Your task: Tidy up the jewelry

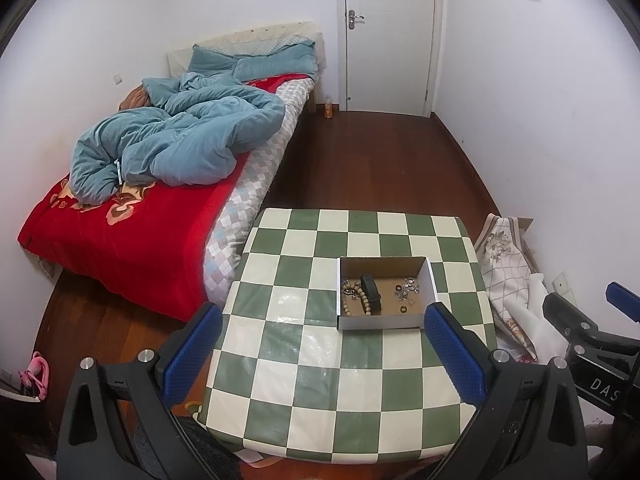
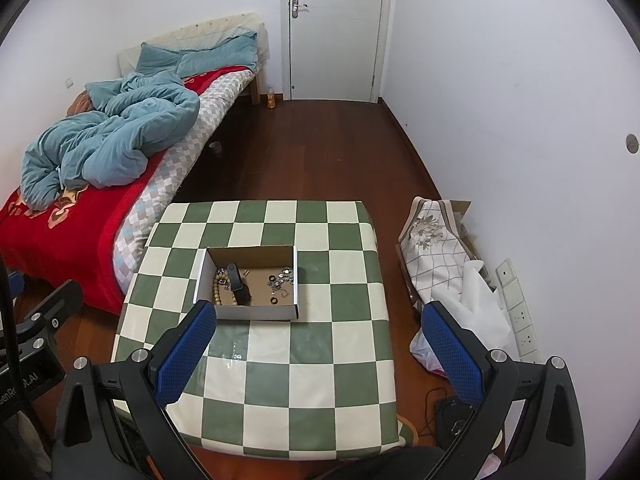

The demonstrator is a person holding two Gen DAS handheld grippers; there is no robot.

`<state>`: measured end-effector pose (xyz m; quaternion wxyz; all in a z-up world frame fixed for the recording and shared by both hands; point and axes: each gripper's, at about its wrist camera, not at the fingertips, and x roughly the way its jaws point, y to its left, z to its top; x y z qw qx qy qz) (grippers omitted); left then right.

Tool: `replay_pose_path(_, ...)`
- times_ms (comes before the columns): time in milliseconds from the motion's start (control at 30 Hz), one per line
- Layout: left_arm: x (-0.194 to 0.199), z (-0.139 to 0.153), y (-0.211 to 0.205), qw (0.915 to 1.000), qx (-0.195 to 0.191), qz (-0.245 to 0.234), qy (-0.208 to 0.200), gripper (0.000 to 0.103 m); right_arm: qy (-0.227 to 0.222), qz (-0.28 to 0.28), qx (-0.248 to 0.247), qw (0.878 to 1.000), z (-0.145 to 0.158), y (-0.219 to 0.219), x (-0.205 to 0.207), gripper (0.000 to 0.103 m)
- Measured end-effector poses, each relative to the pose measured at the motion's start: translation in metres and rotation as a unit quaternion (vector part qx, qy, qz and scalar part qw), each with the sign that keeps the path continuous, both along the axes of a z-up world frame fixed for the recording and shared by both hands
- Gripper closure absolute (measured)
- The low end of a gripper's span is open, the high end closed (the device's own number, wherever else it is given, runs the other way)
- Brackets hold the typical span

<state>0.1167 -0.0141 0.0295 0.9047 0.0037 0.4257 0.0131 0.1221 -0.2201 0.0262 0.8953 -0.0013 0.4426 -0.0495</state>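
A small open cardboard box [image 1: 382,322] stands on the green-and-white checkered table [image 1: 304,360]. Inside lie a beaded bracelet [image 1: 362,300], a black band [image 1: 370,286], silver chain pieces [image 1: 406,286] and small dark rings [image 1: 403,310]. The box also shows in the right wrist view [image 2: 256,312], with the beads [image 2: 218,288] and silver pieces [image 2: 282,278]. My left gripper [image 1: 322,354] is open and empty, held above the table's near side, short of the box. My right gripper [image 2: 320,350] is open and empty, above the table's near right part.
A bed [image 1: 132,236] with a red blanket and blue quilt stands left of the table. A floral cloth bundle [image 2: 436,252] and white bag [image 2: 480,312] lie on the floor at the right wall. A closed white door [image 1: 386,32] is at the back.
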Motion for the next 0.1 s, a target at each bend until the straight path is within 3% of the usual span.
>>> replay_pose_path(100,-0.0018,-0.0003,0.0003,1.0000,-0.007,-0.001,-0.003,0.000,-0.001,-0.001,-0.001,1.000,-0.0006,0.0005,-0.0022,0.000)
